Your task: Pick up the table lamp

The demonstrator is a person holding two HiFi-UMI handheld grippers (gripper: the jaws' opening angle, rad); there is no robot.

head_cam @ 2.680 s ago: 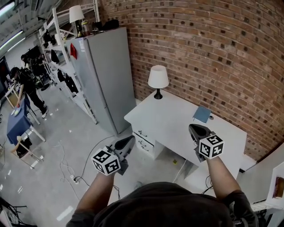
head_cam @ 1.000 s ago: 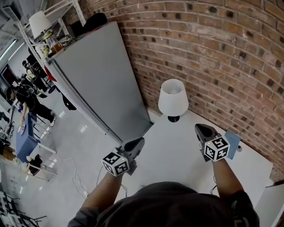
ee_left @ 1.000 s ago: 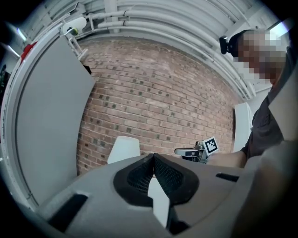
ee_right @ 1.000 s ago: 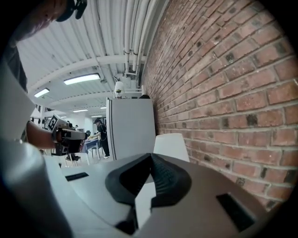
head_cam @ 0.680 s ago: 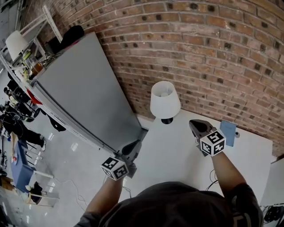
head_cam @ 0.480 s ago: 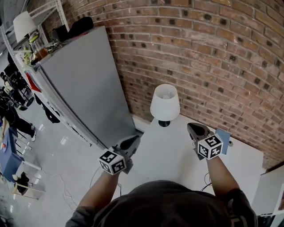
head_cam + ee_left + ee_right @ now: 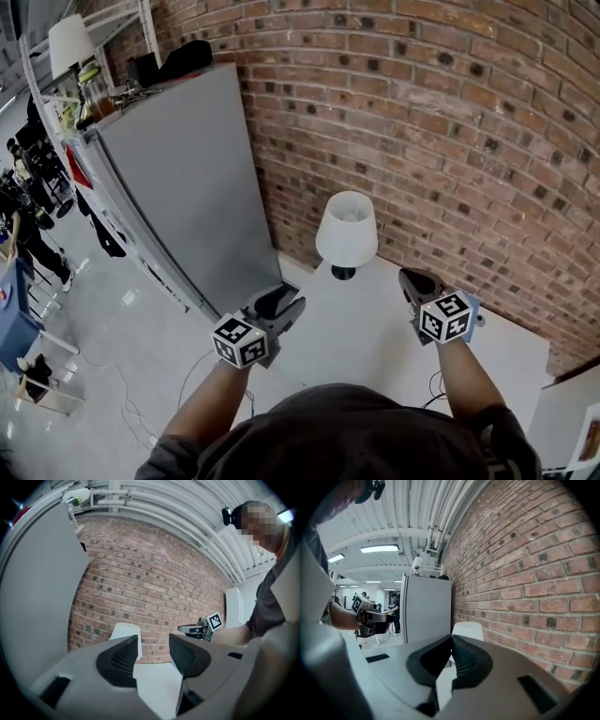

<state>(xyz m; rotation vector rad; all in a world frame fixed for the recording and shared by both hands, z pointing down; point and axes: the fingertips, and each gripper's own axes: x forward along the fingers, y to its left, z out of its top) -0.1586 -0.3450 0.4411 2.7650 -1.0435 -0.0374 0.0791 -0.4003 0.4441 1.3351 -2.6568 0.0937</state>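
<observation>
The table lamp (image 7: 347,231), with a white shade and a small black base, stands on the white table (image 7: 366,328) close to the brick wall. My left gripper (image 7: 286,302) hovers over the table's left edge, short of the lamp. Its jaws are opening and nothing is between them. In the left gripper view the lamp shade (image 7: 123,631) shows partly behind the left jaw. My right gripper (image 7: 413,280) hangs to the right of the lamp, shut and empty. From the right gripper (image 7: 451,641) the shade (image 7: 468,631) appears just beyond the jaw tips.
A tall grey cabinet (image 7: 178,178) stands left of the table against the brick wall (image 7: 450,122). A second lamp (image 7: 69,42) sits on a shelf at the far left. People stand on the floor at the left (image 7: 21,220).
The left gripper's jaws have come apart; they were shut before. Both grippers have drawn closer to the lamp, and the lamp sits nearer in the head view.
</observation>
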